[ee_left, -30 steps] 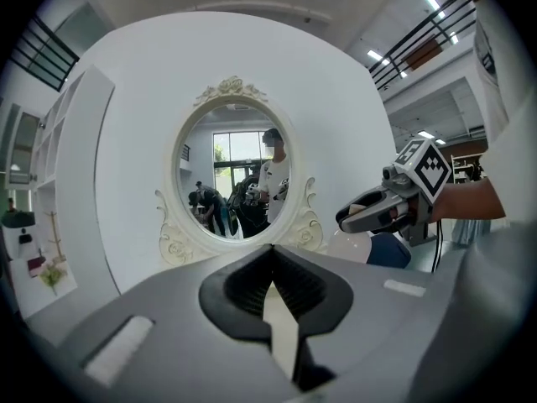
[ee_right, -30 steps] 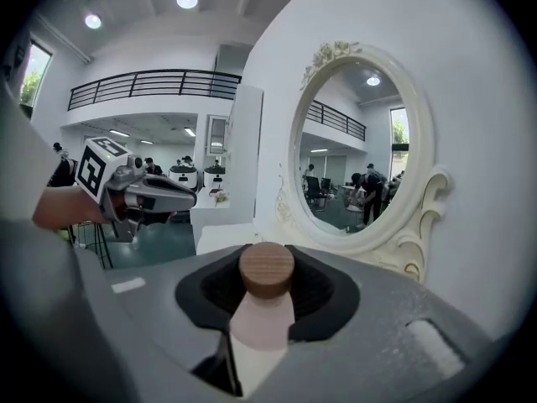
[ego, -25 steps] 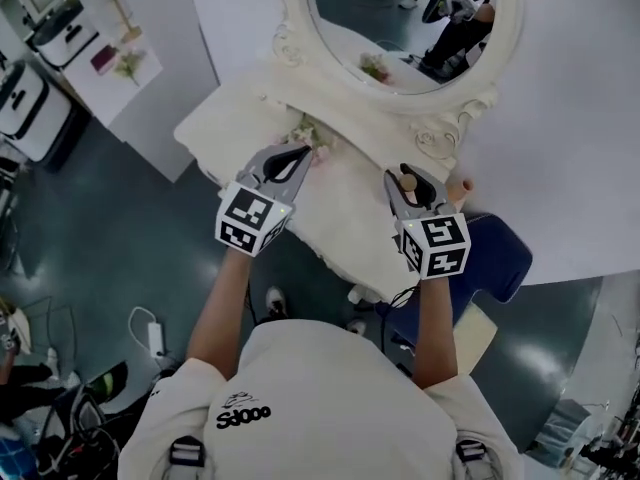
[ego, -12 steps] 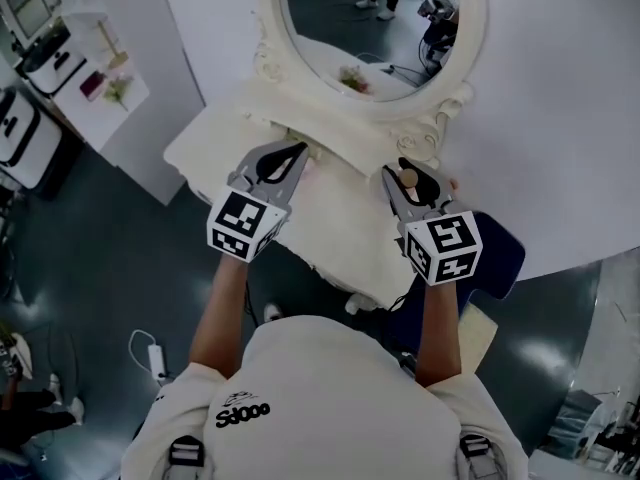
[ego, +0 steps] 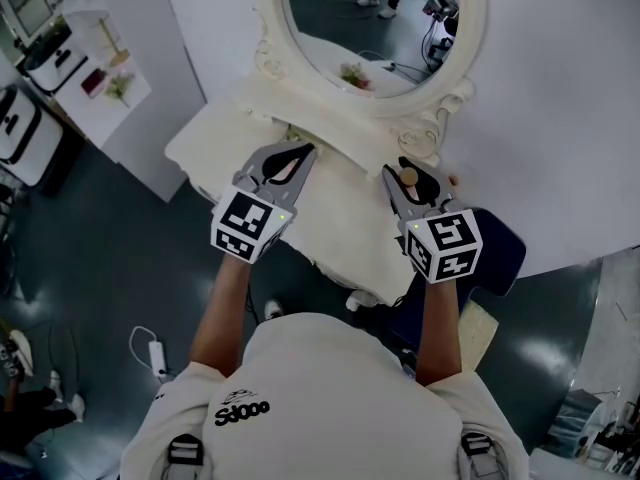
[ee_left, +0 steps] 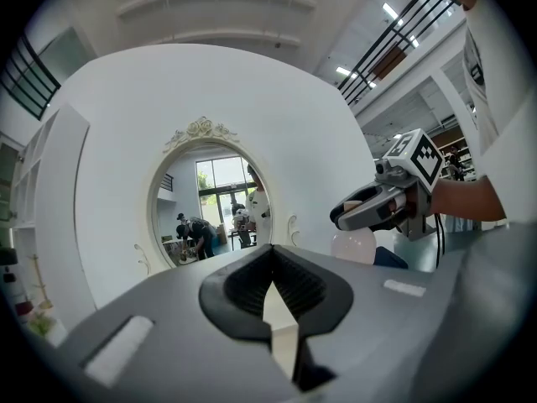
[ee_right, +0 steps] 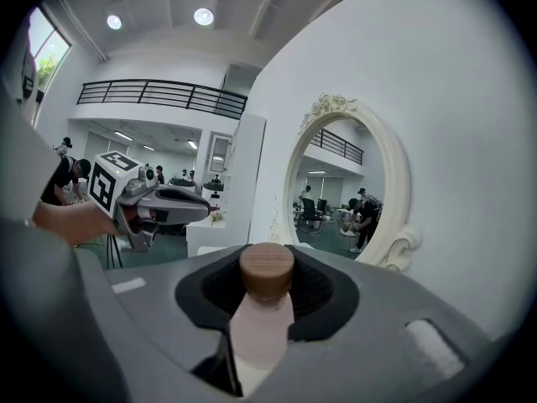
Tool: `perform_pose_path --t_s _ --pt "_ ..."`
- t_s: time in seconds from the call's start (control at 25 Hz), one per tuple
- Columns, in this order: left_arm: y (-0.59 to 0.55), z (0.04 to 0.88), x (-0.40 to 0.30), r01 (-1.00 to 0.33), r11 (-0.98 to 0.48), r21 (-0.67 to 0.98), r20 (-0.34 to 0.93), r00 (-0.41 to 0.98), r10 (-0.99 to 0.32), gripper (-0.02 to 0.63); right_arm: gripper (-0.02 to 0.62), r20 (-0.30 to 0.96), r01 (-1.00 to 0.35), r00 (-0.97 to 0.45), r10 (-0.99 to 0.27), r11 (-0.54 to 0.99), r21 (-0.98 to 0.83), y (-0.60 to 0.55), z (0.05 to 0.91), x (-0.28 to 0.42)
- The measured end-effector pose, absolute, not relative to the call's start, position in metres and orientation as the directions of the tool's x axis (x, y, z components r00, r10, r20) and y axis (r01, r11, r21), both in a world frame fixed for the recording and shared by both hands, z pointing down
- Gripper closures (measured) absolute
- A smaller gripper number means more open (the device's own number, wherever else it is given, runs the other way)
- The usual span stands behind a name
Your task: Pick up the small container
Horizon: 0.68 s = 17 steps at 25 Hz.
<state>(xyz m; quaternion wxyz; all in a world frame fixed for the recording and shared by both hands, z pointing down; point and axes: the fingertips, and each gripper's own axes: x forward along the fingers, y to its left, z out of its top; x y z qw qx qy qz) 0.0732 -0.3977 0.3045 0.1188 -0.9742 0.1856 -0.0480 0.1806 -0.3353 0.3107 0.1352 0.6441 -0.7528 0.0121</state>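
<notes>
The small container [ee_right: 262, 317] is a pale pink bottle with a round wooden cap [ee_right: 267, 271]. My right gripper [ee_right: 267, 288] is shut on its neck and holds it upright above the cream dressing table [ego: 340, 223]. In the head view the cap [ego: 408, 178] shows between the right gripper's [ego: 404, 168] fingers. From the left gripper view the bottle's round body [ee_left: 354, 247] hangs below the right gripper [ee_left: 359, 213]. My left gripper [ego: 297, 152] is over the table's left part, its jaws together [ee_left: 270, 263] with nothing in them.
An oval mirror [ego: 380, 18] in an ornate cream frame stands at the table's back against a white wall. A dark blue chair [ego: 505, 253] sits by the table's right end. A white shelf unit [ego: 100, 63] stands far left on the dark floor.
The head view has shifted a little over the table. Both grippers stay side by side above it, the right one still holding the bottle.
</notes>
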Motion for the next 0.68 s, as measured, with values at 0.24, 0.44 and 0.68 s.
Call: perform_pose_path --t_s 0.24,0.44,0.68 --pt "-0.391 0.305 0.073 -0.344 -0.904 -0.252 0.046 0.929 -0.366 0.589 0.480 0.227 -0.973 -0.139 -0.964 0.176 0.151 -0.332 0.315 0.177" --pt "-0.390 0.310 0.071 -0.342 -0.907 -0.246 0.058 0.929 -0.366 0.589 0.480 0.238 -0.973 -0.136 -0.962 0.175 0.148 -0.330 0.320 0.176" --pt "-0.386 0.317 0.070 -0.333 -0.913 -0.235 0.069 0.931 -0.358 0.589 0.480 0.252 -0.975 -0.134 -0.958 0.173 0.142 -0.327 0.325 0.175"
